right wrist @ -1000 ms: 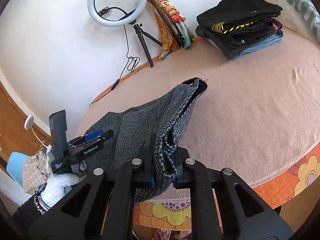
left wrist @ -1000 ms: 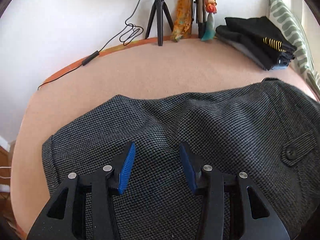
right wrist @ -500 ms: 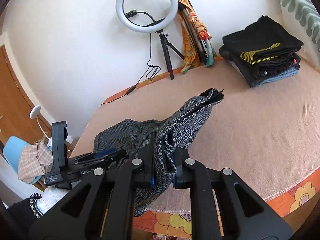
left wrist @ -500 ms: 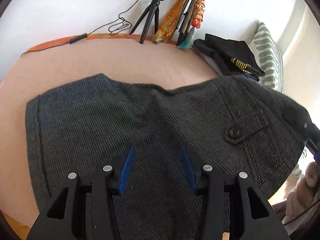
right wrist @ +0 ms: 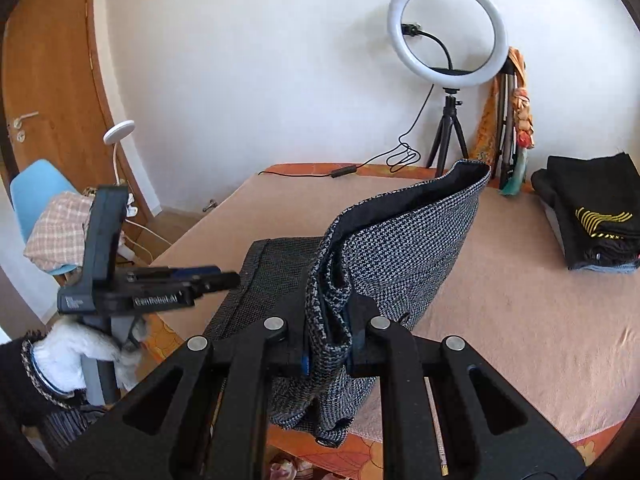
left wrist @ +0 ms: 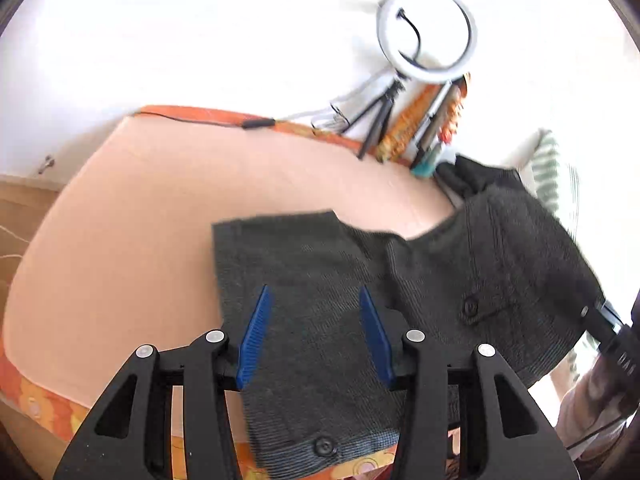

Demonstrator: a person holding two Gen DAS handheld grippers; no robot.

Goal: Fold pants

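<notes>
On the peach-covered bed (right wrist: 500, 300), the grey houndstooth pants (left wrist: 340, 272) lie partly spread near the front edge, with one part lifted off the cover. Seen from the left wrist, the left gripper (left wrist: 316, 332) hangs over the flat part of the cloth with its blue fingers (left wrist: 254, 336) spread wide and nothing between them; whether the tips touch the fabric cannot be told. A dark button (left wrist: 323, 446) sits on the pants close to the bed's front edge, and a second button (left wrist: 470, 305) on a pocket flap lies to the right. The cloth rises toward the right, where a black tool part shows at the frame edge.

From the right wrist, the right gripper (right wrist: 326, 344) is clenched on a bunched fold of the pants (right wrist: 404, 256), with fabric squeezed between its fingers and hanging below them. The raised part stands up like a tent, its dark lining showing along the upper edge. The left gripper (right wrist: 200, 280) appears at the left of this view, held by a white-gloved hand (right wrist: 80, 354), its fingers pointing toward the flat edge of the cloth.

Against the wall stand a ring light (right wrist: 446, 28) on a tripod and some colourful scarves (right wrist: 520, 116). A stack of folded dark clothes (right wrist: 588, 216) rests on the far right of the bed, well apart from the pants. A blue chair (right wrist: 32, 196) with a checked cloth stands by the wooden door (right wrist: 52, 80).
</notes>
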